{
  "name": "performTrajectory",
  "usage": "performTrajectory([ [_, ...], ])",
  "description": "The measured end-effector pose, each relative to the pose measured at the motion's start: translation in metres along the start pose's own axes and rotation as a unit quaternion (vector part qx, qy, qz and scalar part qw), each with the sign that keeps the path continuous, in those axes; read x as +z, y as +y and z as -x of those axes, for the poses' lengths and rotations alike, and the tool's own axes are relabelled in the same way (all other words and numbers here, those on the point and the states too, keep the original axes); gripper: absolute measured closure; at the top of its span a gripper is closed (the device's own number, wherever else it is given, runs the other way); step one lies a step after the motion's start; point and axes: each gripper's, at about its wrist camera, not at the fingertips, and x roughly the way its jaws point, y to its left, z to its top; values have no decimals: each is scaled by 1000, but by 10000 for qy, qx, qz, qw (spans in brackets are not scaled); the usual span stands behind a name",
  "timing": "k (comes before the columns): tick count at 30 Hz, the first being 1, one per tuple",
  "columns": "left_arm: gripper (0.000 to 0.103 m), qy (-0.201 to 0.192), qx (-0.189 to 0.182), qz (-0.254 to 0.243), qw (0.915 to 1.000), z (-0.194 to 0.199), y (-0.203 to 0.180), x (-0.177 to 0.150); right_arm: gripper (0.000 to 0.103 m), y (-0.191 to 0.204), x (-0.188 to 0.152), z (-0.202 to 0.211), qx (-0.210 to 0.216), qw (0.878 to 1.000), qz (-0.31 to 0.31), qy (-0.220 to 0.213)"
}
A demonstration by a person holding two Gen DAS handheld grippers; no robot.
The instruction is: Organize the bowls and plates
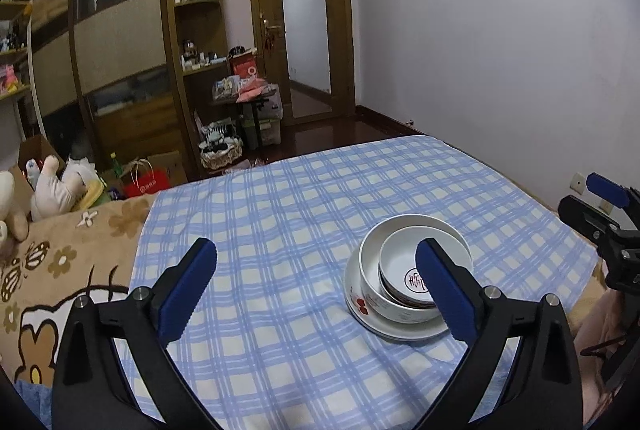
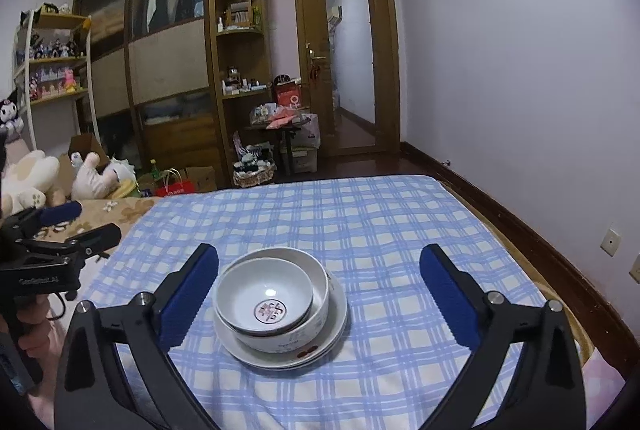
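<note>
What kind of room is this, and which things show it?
Most likely a bedroom in a home: a wooden wardrobe along the wall, plush toys, and a bed with a checked sheet where the dishes stand.

Bed (image 2: 400, 370) w/ blue-white checked cloth (image 2: 360, 222) over brown cartoon blanket (image 1: 60, 270). On cloth: white plate (image 2: 336, 326), directly on it. Plush toys (image 2: 28, 173) at blanket's far edge.

Two white bowls: small bowl (image 2: 265, 296) nested in large bowl (image 2: 316, 304). One white plate (image 2: 338, 330) underneath. One blue checked cloth (image 2: 360, 222). Two grippers: left gripper (image 1: 316, 290), right gripper (image 2: 320, 290).
</note>
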Motion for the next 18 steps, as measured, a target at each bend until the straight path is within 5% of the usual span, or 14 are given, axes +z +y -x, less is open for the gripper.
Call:
performTrajectory([
  [18,4,368,9,42,9993,-40,0,-11,0,-24,-16,-38,-61,9978,-463,472],
])
